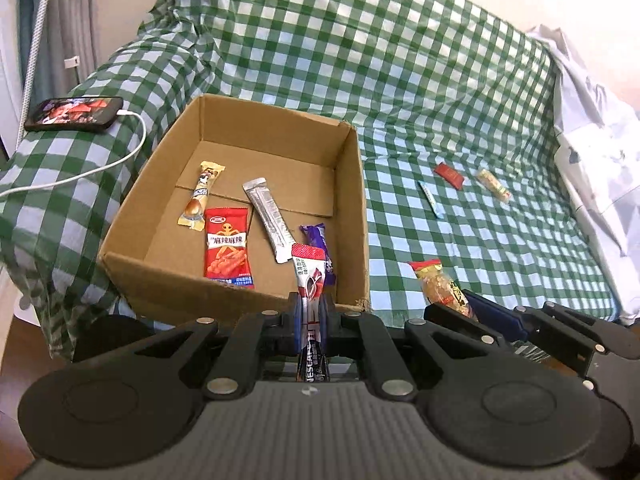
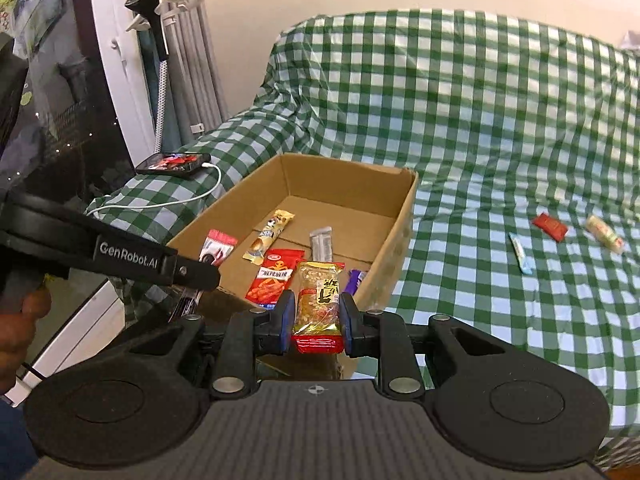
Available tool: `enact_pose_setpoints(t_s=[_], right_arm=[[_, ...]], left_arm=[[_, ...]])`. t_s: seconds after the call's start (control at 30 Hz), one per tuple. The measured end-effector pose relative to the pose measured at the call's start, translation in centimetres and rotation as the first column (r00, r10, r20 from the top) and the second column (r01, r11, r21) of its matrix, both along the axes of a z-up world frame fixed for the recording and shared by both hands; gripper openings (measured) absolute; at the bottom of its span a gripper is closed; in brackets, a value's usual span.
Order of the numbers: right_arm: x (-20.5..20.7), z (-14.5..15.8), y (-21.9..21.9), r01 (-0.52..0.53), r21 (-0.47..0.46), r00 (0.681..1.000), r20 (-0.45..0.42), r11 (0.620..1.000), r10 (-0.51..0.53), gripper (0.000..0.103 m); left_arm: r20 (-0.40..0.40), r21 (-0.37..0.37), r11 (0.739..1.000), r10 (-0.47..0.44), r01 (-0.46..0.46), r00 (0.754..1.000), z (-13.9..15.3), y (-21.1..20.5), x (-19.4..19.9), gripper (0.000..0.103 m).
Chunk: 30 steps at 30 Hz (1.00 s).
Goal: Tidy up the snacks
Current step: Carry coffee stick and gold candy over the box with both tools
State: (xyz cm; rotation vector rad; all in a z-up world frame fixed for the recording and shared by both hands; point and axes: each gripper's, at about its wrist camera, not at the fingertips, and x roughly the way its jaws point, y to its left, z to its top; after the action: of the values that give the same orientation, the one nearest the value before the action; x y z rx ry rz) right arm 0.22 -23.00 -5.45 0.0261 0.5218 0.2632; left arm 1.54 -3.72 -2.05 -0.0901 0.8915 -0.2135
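Left wrist view: ahead of the fingers the cardboard box (image 1: pixel 240 216) holds 4 packets: a cream stick (image 1: pixel 200 196), a silver stick (image 1: pixel 267 218), a red packet (image 1: pixel 227 248) and a purple bar (image 1: pixel 318 250). The left gripper (image 1: pixel 311 312), level at the box's near wall, clamps a coffee sachet (image 1: pixel 309 280), its long axis pointing forward over the rim.

Right wrist view: the right gripper (image 2: pixel 318 316) grips a golden snack pack (image 2: pixel 320 300) upright between its fingers, just short of the box. Right of the fingers, 3 small packets (image 2: pixel 552 226) lie on the checked cloth (image 2: pixel 480 120).
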Motion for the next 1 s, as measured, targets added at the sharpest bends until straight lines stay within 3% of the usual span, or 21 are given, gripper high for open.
enact_pose_setpoints(t_s=[0.3, 1.0], right_arm=[[-2.3, 0.9, 1.2, -0.001, -0.039, 0.999, 0.039, 0.999, 0.003, 0.025], [-1.0, 0.0, 2.8, -0.02, -0.097, 0.999, -0.027, 0.995, 0.017, 0.025]], left_arm=[[0.065, -0.031, 0.999, 0.013, -0.011, 0.998, 1.5, 1.0, -1.9, 0.009], [-0.002, -0.065, 0.997, 0.031, -0.031, 1.0, -0.4, 1.3, -0.2, 0.009]])
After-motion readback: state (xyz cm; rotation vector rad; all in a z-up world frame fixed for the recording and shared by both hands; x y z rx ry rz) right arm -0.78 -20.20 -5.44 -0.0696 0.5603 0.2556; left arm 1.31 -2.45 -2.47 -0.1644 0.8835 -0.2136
